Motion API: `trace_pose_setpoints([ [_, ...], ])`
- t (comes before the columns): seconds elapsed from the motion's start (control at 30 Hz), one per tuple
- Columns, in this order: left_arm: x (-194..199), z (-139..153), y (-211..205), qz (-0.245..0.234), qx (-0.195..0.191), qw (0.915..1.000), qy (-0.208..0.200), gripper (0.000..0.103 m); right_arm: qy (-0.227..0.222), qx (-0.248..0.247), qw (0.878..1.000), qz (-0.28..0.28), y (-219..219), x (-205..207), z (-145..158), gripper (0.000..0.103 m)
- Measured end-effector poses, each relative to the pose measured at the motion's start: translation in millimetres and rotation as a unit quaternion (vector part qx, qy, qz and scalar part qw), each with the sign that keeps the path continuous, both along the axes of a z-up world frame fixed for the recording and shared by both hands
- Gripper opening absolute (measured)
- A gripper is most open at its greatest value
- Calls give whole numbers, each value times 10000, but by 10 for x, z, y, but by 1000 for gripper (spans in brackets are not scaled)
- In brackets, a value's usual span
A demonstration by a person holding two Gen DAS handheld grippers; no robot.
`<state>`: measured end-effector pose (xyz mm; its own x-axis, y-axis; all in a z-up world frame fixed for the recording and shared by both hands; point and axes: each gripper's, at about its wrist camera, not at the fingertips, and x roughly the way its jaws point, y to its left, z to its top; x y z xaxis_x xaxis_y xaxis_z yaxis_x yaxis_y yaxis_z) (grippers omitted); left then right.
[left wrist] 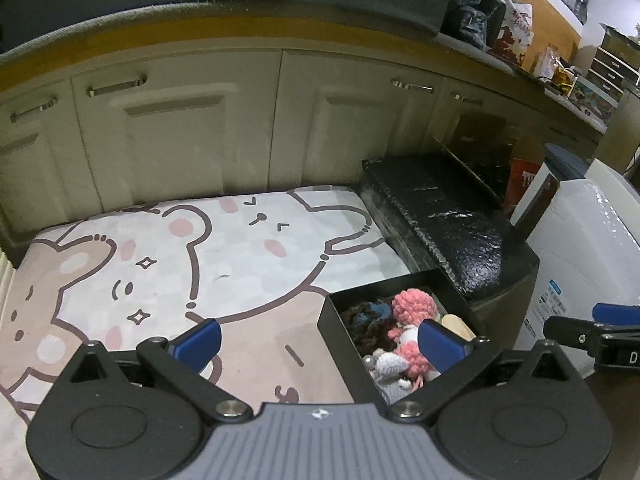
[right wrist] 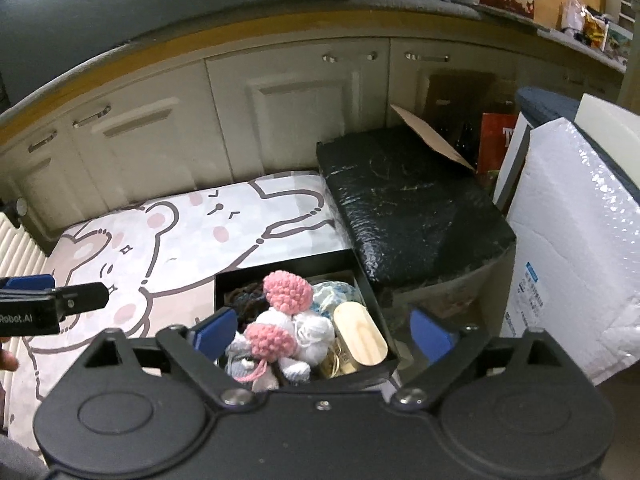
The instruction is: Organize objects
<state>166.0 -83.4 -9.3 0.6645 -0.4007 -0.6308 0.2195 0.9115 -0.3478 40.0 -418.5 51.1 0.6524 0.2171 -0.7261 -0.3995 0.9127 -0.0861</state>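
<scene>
A black open box [left wrist: 334,322] [right wrist: 362,266] sits on the cartoon bear mat [left wrist: 160,264] [right wrist: 168,240] at its right edge. It holds pink and white crocheted toys [left wrist: 412,304] [right wrist: 286,292], dark yarn pieces [left wrist: 362,316] and a pale wooden oval piece [right wrist: 360,336]. My left gripper [left wrist: 320,344] is open and empty, above the mat just left of the box. My right gripper [right wrist: 324,332] is open and empty, with its blue fingers either side of the box's near end. Each gripper shows at the edge of the other's view.
A black padded stool [left wrist: 440,216] [right wrist: 408,204] stands right of the mat. A white bubble-wrapped package [right wrist: 576,240] [left wrist: 584,264] stands at the far right. Cream cabinet doors [left wrist: 180,136] [right wrist: 280,120] run behind. A cluttered shelf [left wrist: 520,48] is above.
</scene>
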Motion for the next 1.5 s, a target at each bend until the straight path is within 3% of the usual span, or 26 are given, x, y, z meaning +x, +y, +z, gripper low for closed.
trace_pose_setpoints([
  [0.23,-266,46,11,82,436,9989,-118,103,-264,-12,9995,158,-23,-324,97,101],
  [0.6,-554,45,193,-148,409,9988,-223,103,-291,-123,9993,181,-37,-597,7,103],
  [0.97,-745,-29,250,-247,725,9964,-377,103,-264,-148,9995,95,-32,-703,-90,103],
  [1.5,-690,-111,301,-261,776,9965,-191,103,-358,-395,9986,32,108,-755,-189,103],
])
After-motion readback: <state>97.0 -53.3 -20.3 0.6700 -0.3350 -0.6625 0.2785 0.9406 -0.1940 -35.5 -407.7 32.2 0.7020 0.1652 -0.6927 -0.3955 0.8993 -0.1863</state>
